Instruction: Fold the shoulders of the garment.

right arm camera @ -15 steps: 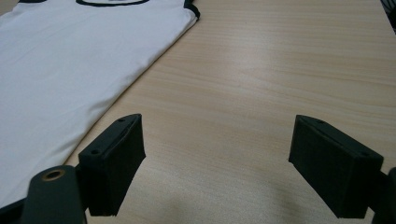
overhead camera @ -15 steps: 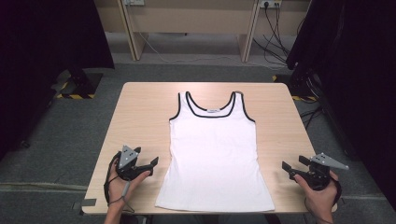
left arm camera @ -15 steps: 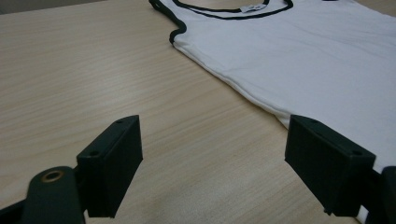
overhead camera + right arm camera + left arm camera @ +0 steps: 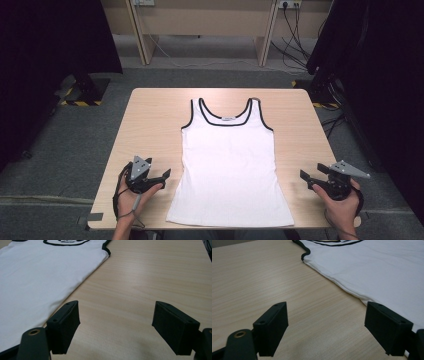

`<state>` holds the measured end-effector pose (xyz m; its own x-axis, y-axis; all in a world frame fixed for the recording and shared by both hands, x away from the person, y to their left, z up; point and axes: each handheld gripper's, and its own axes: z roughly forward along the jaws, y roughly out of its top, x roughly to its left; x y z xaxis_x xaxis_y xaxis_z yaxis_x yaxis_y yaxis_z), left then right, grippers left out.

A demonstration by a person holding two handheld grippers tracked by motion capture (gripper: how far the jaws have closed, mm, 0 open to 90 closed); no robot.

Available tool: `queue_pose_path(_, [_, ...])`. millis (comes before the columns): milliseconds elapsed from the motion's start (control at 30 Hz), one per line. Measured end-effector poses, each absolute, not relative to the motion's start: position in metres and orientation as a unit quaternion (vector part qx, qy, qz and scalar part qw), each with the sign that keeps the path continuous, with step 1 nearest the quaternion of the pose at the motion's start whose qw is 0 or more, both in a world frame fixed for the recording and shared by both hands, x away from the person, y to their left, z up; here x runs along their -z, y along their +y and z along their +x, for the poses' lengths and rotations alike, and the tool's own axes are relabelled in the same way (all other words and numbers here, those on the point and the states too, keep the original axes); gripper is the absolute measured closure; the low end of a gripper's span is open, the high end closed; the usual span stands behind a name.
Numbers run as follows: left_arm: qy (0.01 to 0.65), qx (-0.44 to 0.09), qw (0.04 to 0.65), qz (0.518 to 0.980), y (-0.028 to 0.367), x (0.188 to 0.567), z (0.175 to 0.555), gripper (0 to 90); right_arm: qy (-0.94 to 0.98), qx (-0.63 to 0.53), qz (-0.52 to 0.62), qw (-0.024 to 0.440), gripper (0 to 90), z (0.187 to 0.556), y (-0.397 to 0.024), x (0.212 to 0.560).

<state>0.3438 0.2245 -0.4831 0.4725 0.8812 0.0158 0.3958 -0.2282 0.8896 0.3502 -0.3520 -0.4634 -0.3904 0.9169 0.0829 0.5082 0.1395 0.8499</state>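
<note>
- White with black trim at the neck and armholes, a tank top (image 4: 230, 165) lies flat and face up at the middle of a pale wooden table (image 4: 150, 120), its straps toward the far edge and its hem at the near edge.
- A small label sits inside the neckline (image 4: 227, 119).
- The left gripper (image 4: 161, 176) is held in the person's left hand (image 4: 135, 192) at the near left of the table, just beside the top's lower left side edge, and is not touching it in the high view.
- In the left gripper view its jaws stand wide apart, released, with bare wood between them; the right-hand jaw sits over the cloth's edge (image 4: 352, 291).
- The right gripper (image 4: 306, 177) is held in the person's right hand (image 4: 342, 200) at the near right corner of the table, apart from the top's right side.
- In the right gripper view its jaws are likewise spread and grasp nothing; the garment's side edge (image 4: 75, 290) runs past the left-hand jaw, and open table lies between the two.
- Grey carpet (image 4: 75, 150) surrounds the table, with dark curtains at both sides.
</note>
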Motion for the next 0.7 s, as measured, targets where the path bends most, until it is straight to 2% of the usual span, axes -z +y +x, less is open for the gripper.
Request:
queue_pose_path(233, [0.435, -0.273, 0.445, 0.734, 0.225, 0.483, 0.344, 18.4, 0.734, -0.420, 0.475, 0.244, 25.7, 0.379, -0.335, 0.443])
queue_pose_path(467, [0.434, -0.274, 0.443, 0.735, 0.224, 0.483, 0.344, 18.4, 0.763, -0.399, 0.442, 0.251, 29.7, 0.431, -0.314, 0.411])
queue_pose_path(700, [0.433, -0.275, 0.441, 0.736, 0.224, 0.483, 0.344, 18.2, 0.774, -0.390, 0.432, 0.251, 31.3, 0.469, -0.298, 0.394])
